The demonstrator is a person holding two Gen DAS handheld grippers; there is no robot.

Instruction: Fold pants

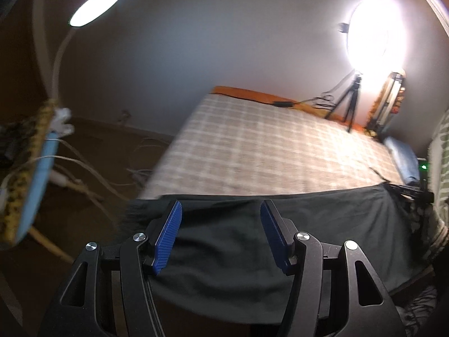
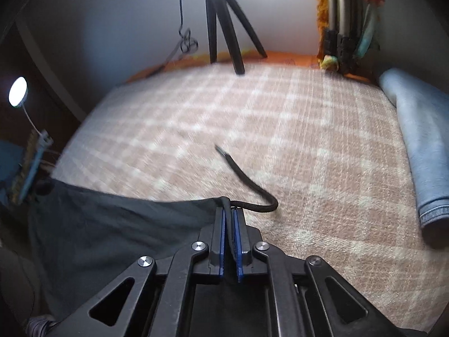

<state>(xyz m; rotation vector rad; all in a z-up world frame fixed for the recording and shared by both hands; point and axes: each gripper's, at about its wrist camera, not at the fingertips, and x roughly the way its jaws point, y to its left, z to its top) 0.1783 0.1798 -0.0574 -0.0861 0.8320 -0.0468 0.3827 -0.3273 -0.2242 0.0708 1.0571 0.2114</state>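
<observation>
The black pants (image 1: 233, 241) lie along the near edge of a checked bed cover (image 1: 266, 146), spread flat with a straight far edge.

Left wrist view: the left gripper (image 1: 221, 210) hangs above the dark fabric with its jaws apart. Both blue ribbed pads (image 1: 167, 234) are visible, and cloth shows in the gap between them; neither pad presses on it. This view alone shows the floor beside the bed, with white cables (image 1: 84, 174) and a light-blue board (image 1: 36, 185), as well as the full glare of the ring light (image 1: 377, 32) on its tripod (image 1: 349, 101).

Right wrist view: the right gripper (image 2: 229, 210) is clamped on the top corner of the pants (image 2: 112, 224), the blue pads drawn together with a fold of fabric between them. A black drawstring (image 2: 247, 179) leaves the pinched corner and curls across the cover (image 2: 280, 129), ending loose on it. Only this view shows the drawstring clearly. It also shows rolled light-blue jeans (image 2: 421, 146) along the right side of the bed, which the left view catches only as a small blue patch. The desk lamp (image 2: 18, 92) appears small at left here; in the left view it is large and overhead (image 1: 95, 7).
</observation>
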